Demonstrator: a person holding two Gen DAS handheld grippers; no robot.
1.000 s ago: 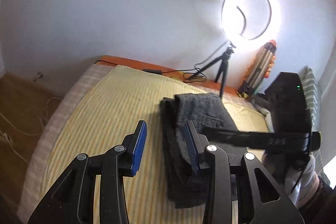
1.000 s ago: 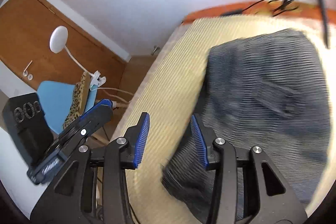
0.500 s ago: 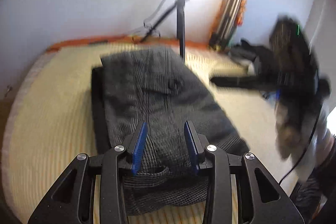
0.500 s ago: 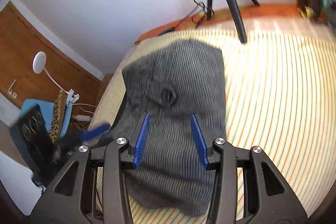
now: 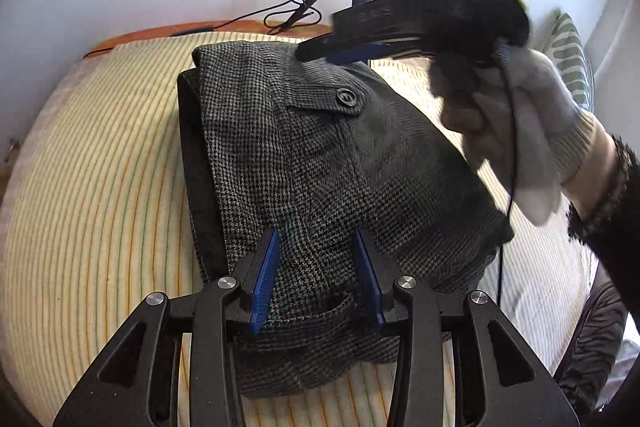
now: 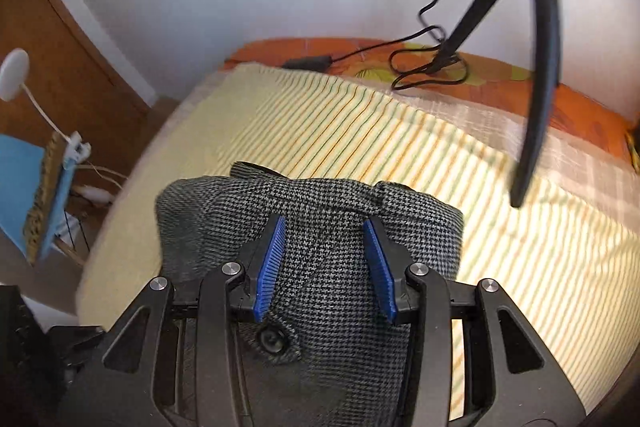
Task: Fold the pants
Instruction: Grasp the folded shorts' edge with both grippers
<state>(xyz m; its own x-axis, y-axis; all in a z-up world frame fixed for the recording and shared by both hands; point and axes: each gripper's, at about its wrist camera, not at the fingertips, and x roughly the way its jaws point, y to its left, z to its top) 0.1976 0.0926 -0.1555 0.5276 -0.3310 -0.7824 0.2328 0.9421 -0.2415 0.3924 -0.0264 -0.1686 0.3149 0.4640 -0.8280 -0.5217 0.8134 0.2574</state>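
Note:
Grey houndstooth pants (image 5: 320, 147) lie folded into a thick stack on a yellow striped bedspread (image 5: 100, 187), a pocket button (image 5: 346, 97) facing up. My left gripper (image 5: 317, 229) points down over the near end by a belt loop, jaws apart, cloth showing beneath and between the blue pads. A hand in a white glove (image 5: 532, 131) holds my right gripper (image 5: 340, 45) over the far end. In the right wrist view that right gripper (image 6: 324, 219) stands open above the pants (image 6: 320, 267) near their far folded edge, the button (image 6: 274, 339) just behind its fingers.
A ring-light tripod (image 6: 536, 67) and its looped cable (image 6: 424, 63) stand on the orange sheet (image 6: 580, 107) at the bed's far edge. A striped pillow (image 5: 572, 59) lies at the right. Beyond the left bed edge are a blue chair (image 6: 24, 187) and a wooden door (image 6: 60, 67).
My left gripper has dropped and closed in on the near end of the pants. The right gripper has swung across the stack to hover over its far end.

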